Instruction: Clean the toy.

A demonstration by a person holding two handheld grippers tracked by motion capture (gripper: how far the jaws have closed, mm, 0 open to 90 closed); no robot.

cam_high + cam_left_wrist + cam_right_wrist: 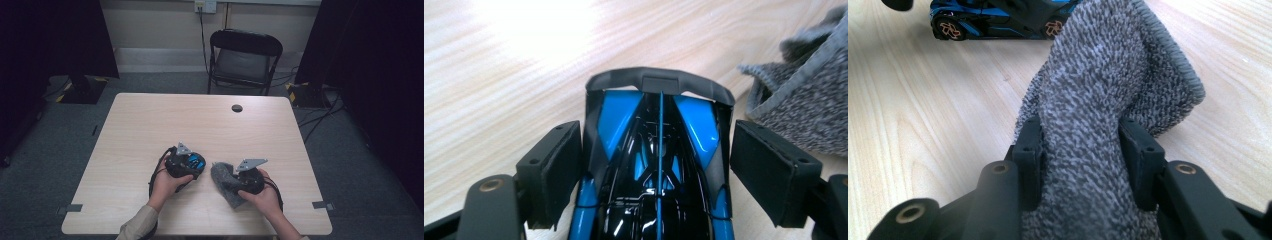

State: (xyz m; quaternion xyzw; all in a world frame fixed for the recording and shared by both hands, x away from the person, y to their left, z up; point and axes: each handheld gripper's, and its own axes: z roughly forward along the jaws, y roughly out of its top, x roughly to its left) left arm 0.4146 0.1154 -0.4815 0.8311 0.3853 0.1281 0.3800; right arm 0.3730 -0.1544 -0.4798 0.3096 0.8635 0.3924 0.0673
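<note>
With the left hand-held gripper (pixel 658 165) spread around the toy car (pixel 656 165) and the right hand-held gripper (pixel 1083 150) pinching the grey cloth (pixel 1108 85), wiping seemingly came next, needing the cloth brought across.

We've got a light wood-grain bench (pixel 150 130), rectangular with rounded corners, and a round cable hole (pixel 237 108) near its far edge at 12 o'clock. Two things lie on it toward the near edge: a blue-and-black toy car (pixel 192 162) around 6 o'clock and a grey knitted cloth (pixel 224 181) just beside it at 5 o'clock.
</note>
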